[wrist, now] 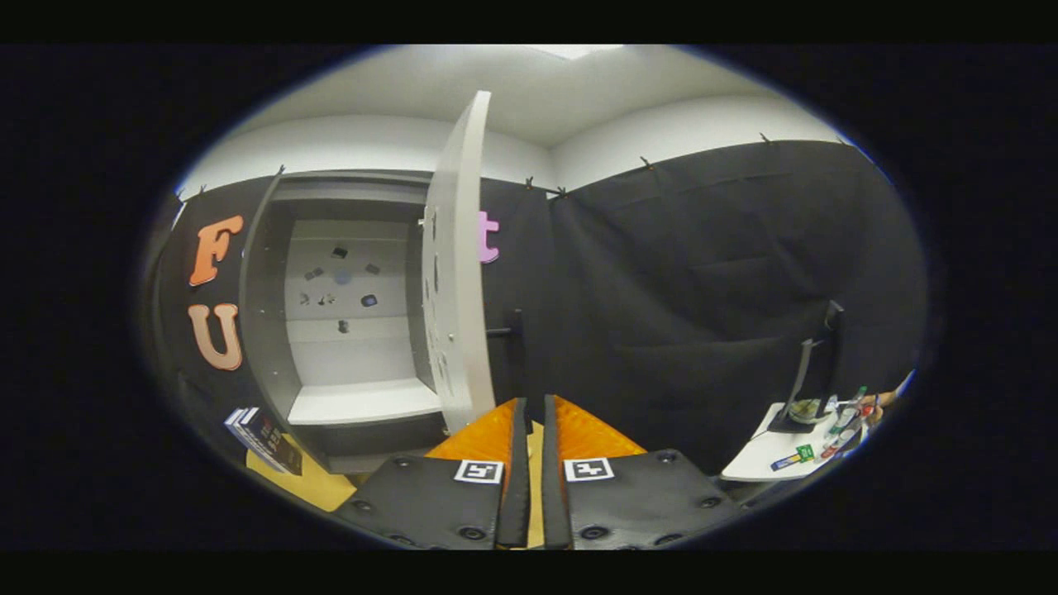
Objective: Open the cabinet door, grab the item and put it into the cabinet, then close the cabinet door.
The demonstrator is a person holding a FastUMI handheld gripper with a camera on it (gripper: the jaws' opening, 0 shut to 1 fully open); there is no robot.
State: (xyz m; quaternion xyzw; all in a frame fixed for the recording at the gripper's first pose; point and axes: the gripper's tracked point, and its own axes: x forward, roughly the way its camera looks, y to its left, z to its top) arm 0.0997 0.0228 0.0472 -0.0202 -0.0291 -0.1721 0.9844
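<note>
The grey cabinet (273, 314) stands open on the yellow tabletop (310, 487), to the left of my fingers. Its white inner shelf floor (364, 402) is bare, and small dark marks dot the back wall. The white door (457, 273) is swung out towards me, almost edge-on, with a dark handle (506, 330) on its outer face. My gripper (536, 403) sits just right of the door's lower corner, fingers nearly together with only a thin slit and nothing between them. A small stack of flat dark boxes (264, 438) lies on the tabletop left of the cabinet's base.
Black cloth walls close off the back and right. To the far right stands a white side table (764, 459) with a monitor stand (806, 380) and several small bottles and packets (843, 421). A person's hand (888, 399) shows at its far end.
</note>
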